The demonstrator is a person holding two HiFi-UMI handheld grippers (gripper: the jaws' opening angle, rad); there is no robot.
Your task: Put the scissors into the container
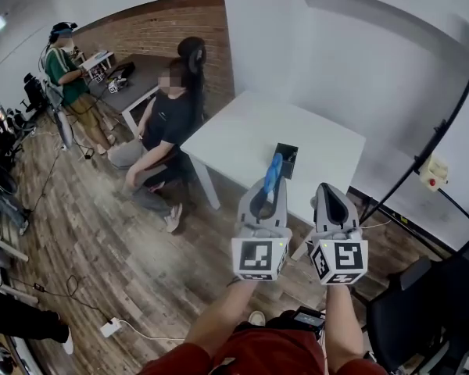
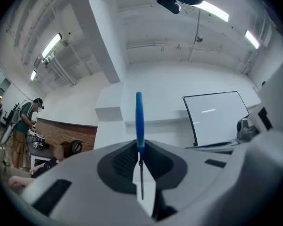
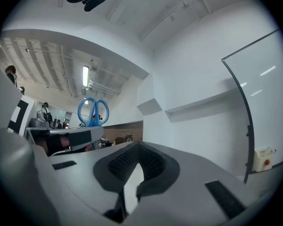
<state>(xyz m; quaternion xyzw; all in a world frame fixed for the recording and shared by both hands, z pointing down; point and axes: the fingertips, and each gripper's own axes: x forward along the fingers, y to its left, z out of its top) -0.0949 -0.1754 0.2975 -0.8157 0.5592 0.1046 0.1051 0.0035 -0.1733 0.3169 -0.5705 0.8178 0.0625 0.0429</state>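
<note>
Ahead on the table (image 1: 242, 131), the container (image 1: 286, 160) lies beyond my left tongs (image 1: 268, 194), clenched on scissors (image 1: 274, 170) pointing handles-first toward it; right tongs (image 1: 331, 195) closed, empty.

Blue-handled scissors (image 2: 139, 119) upright in left gripper (image 2: 140, 158)

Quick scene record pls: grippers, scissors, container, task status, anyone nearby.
left gripper: shut on the scissors, blades between the pads, blue handles sticking out past the tips
right gripper: shut, nothing in it
container: black, standing on the white table, ahead of both grippers; contents cannot be told
task status: scissors not in the container yet, held in the air short of the table
nearby: seated person at the table's left side; standing person at a far desk
</note>
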